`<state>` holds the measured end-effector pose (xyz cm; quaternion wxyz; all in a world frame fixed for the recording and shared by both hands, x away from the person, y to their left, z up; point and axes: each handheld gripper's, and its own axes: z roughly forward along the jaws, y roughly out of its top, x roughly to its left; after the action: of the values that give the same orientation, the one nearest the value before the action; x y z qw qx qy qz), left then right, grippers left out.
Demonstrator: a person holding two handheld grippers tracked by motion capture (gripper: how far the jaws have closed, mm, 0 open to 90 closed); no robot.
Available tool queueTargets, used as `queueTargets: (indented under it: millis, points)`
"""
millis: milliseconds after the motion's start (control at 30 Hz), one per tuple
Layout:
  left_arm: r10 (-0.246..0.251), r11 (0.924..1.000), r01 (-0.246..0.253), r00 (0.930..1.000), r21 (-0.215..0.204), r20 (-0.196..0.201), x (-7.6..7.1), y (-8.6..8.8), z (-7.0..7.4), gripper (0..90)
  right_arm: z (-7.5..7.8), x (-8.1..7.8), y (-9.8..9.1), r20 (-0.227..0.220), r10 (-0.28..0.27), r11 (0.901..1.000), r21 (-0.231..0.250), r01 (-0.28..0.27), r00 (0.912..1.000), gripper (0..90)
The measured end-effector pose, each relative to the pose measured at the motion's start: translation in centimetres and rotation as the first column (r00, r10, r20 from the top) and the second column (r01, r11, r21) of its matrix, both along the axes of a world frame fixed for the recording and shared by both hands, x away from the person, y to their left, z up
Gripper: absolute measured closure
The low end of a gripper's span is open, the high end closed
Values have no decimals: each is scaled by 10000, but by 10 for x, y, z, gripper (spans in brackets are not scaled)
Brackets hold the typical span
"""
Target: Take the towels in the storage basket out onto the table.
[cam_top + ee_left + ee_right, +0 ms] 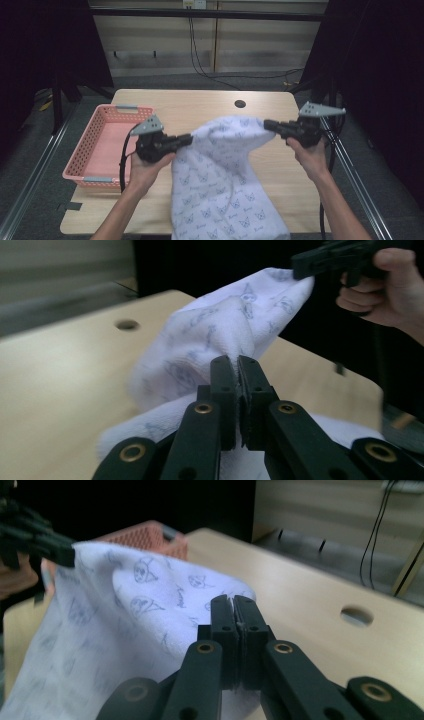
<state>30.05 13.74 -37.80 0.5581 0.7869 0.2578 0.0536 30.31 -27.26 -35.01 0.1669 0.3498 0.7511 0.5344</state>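
Note:
A white cloth (220, 170) printed with small blue cat faces hangs between the two grippers above the wooden table (200, 102). Its lower part drapes over the table's near edge. My left gripper (189, 139) is shut on the cloth's left top corner. My right gripper (267, 124) is shut on the right top corner. In the left gripper view the jaws (237, 360) pinch the cloth (220, 335), with the other gripper (330, 260) holding its far corner. In the right gripper view the jaws (232, 600) clamp the cloth (130, 615).
A pink plastic basket (107, 145) stands empty on the table's left side, close to my left hand. A round hole (240, 104) sits in the tabletop at the back. Cables (200, 55) run along the floor beyond the table.

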Motion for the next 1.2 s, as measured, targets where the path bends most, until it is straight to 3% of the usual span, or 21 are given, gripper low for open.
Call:
queueTargets:
  millis: [33, 67, 133, 167, 200, 300, 367, 400, 433, 500, 533, 600, 633, 700, 767, 833, 933, 967, 1100, 1133, 1200]
  points:
    - [-81, 9995, 86, 9998, 319, -157, -8, -1, -12, 869, -23, -18, -2, -453, 109, 9996, -237, -120, 9989, 881]
    - [-205, 9987, 223, 9990, 448, -398, -13, 0, -22, 869, -23, -18, -2, -453, 109, 9996, -237, -120, 9989, 881]
    - [-561, 9940, 666, 9913, 865, -1192, -27, -2, -50, 867, -49, -35, -5, -984, 108, 9979, -632, -171, 9951, 881]
    - [-740, 9911, 894, 9860, 985, -1494, -32, -2, -60, 864, -74, -48, -9, -1649, 131, 9949, -969, -294, 9862, 881]
    - [-890, 9890, 1088, 9788, 1004, -1846, -36, -2, -69, 864, -74, -48, -9, -1649, 131, 9949, -969, -294, 9862, 881]
    - [-1461, 9829, 1688, 9582, 737, -2459, -45, 0, -82, 820, -100, -67, -17, -2343, 47, 9938, -1068, -306, 9722, 880]
    - [-1369, 9879, 1501, 9630, 400, -2320, -42, 3, -79, 664, -116, -78, -22, -2801, 26, 9872, -1526, -473, 9600, 852]
    - [-1303, 9911, 1329, 9628, -53, -2367, -36, 6, -77, 664, -116, -78, -22, -2801, 26, 9872, -1526, -473, 9600, 852]
    - [-955, 9954, 901, 9680, -338, -2322, -30, 8, -75, 637, -119, -79, -23, -3011, 47, 9873, -1501, -522, 9536, 811]
    - [-278, 9996, 263, 9764, -101, -2143, -17, 11, -74, 640, -120, -80, -22, -2952, -47, 9836, -1738, -488, 9554, 693]
    - [210, 9995, -160, 9781, 262, -2070, -10, 10, -76, 642, -117, -80, -21, -2835, -96, 9837, -1750, -418, 9589, 644]
    - [833, 9948, -684, 9728, 756, -2163, 5, 8, -87, 629, -111, -73, -20, -2532, -256, 9855, -1685, -180, 9671, 591]
    - [1041, 9918, -830, 9659, 972, -2370, 12, 7, -93, 588, -105, -59, -16, -2283, -314, 9839, -1785, -102, 9731, 570]
    - [1126, 9889, -810, 9551, 1242, -2742, 20, 3, -103, 575, -103, -51, -13, -2221, -310, 9860, -1667, -67, 9745, 556]
    - [1366, 9824, -960, 9544, 1605, -2653, 23, 0, -108, 539, -101, -31, -4, -2172, -242, 9877, -1559, -102, 9758, 549]
    - [1439, 9821, -1021, 9491, 1584, -2803, 25, -2, -111, 509, -104, -9, 9, -2226, -225, 9878, -1553, -127, 9747, 522]
    - [1703, 9753, -1240, 9492, 1828, -2647, 27, -3, -114, 476, -112, 18, 29, -2453, -79, 9887, -1471, -292, 9694, 499]
    - [1719, 9753, -1259, 9484, 1813, -2663, 30, -3, -115, 465, -118, 32, 41, -2701, -69, 9875, -1535, -360, 9628, 491]
    - [1963, 9740, -1570, 9448, 1631, -2623, 45, -5, -115, 472, -128, 49, 54, -3045, -31, 9858, -1611, -483, 9525, 483]
    - [2045, 9763, -1756, 9396, 1264, -2743, 49, -4, -116, 479, -130, 52, 57, -3162, -50, 9861, -1592, -479, 9487, 485]
    - [1825, 9810, -1513, 9319, 1213, -3135, 55, -8, -119, 502, -133, 56, 61, -3327, 104, 9866, -1502, -639, 9430, 544]
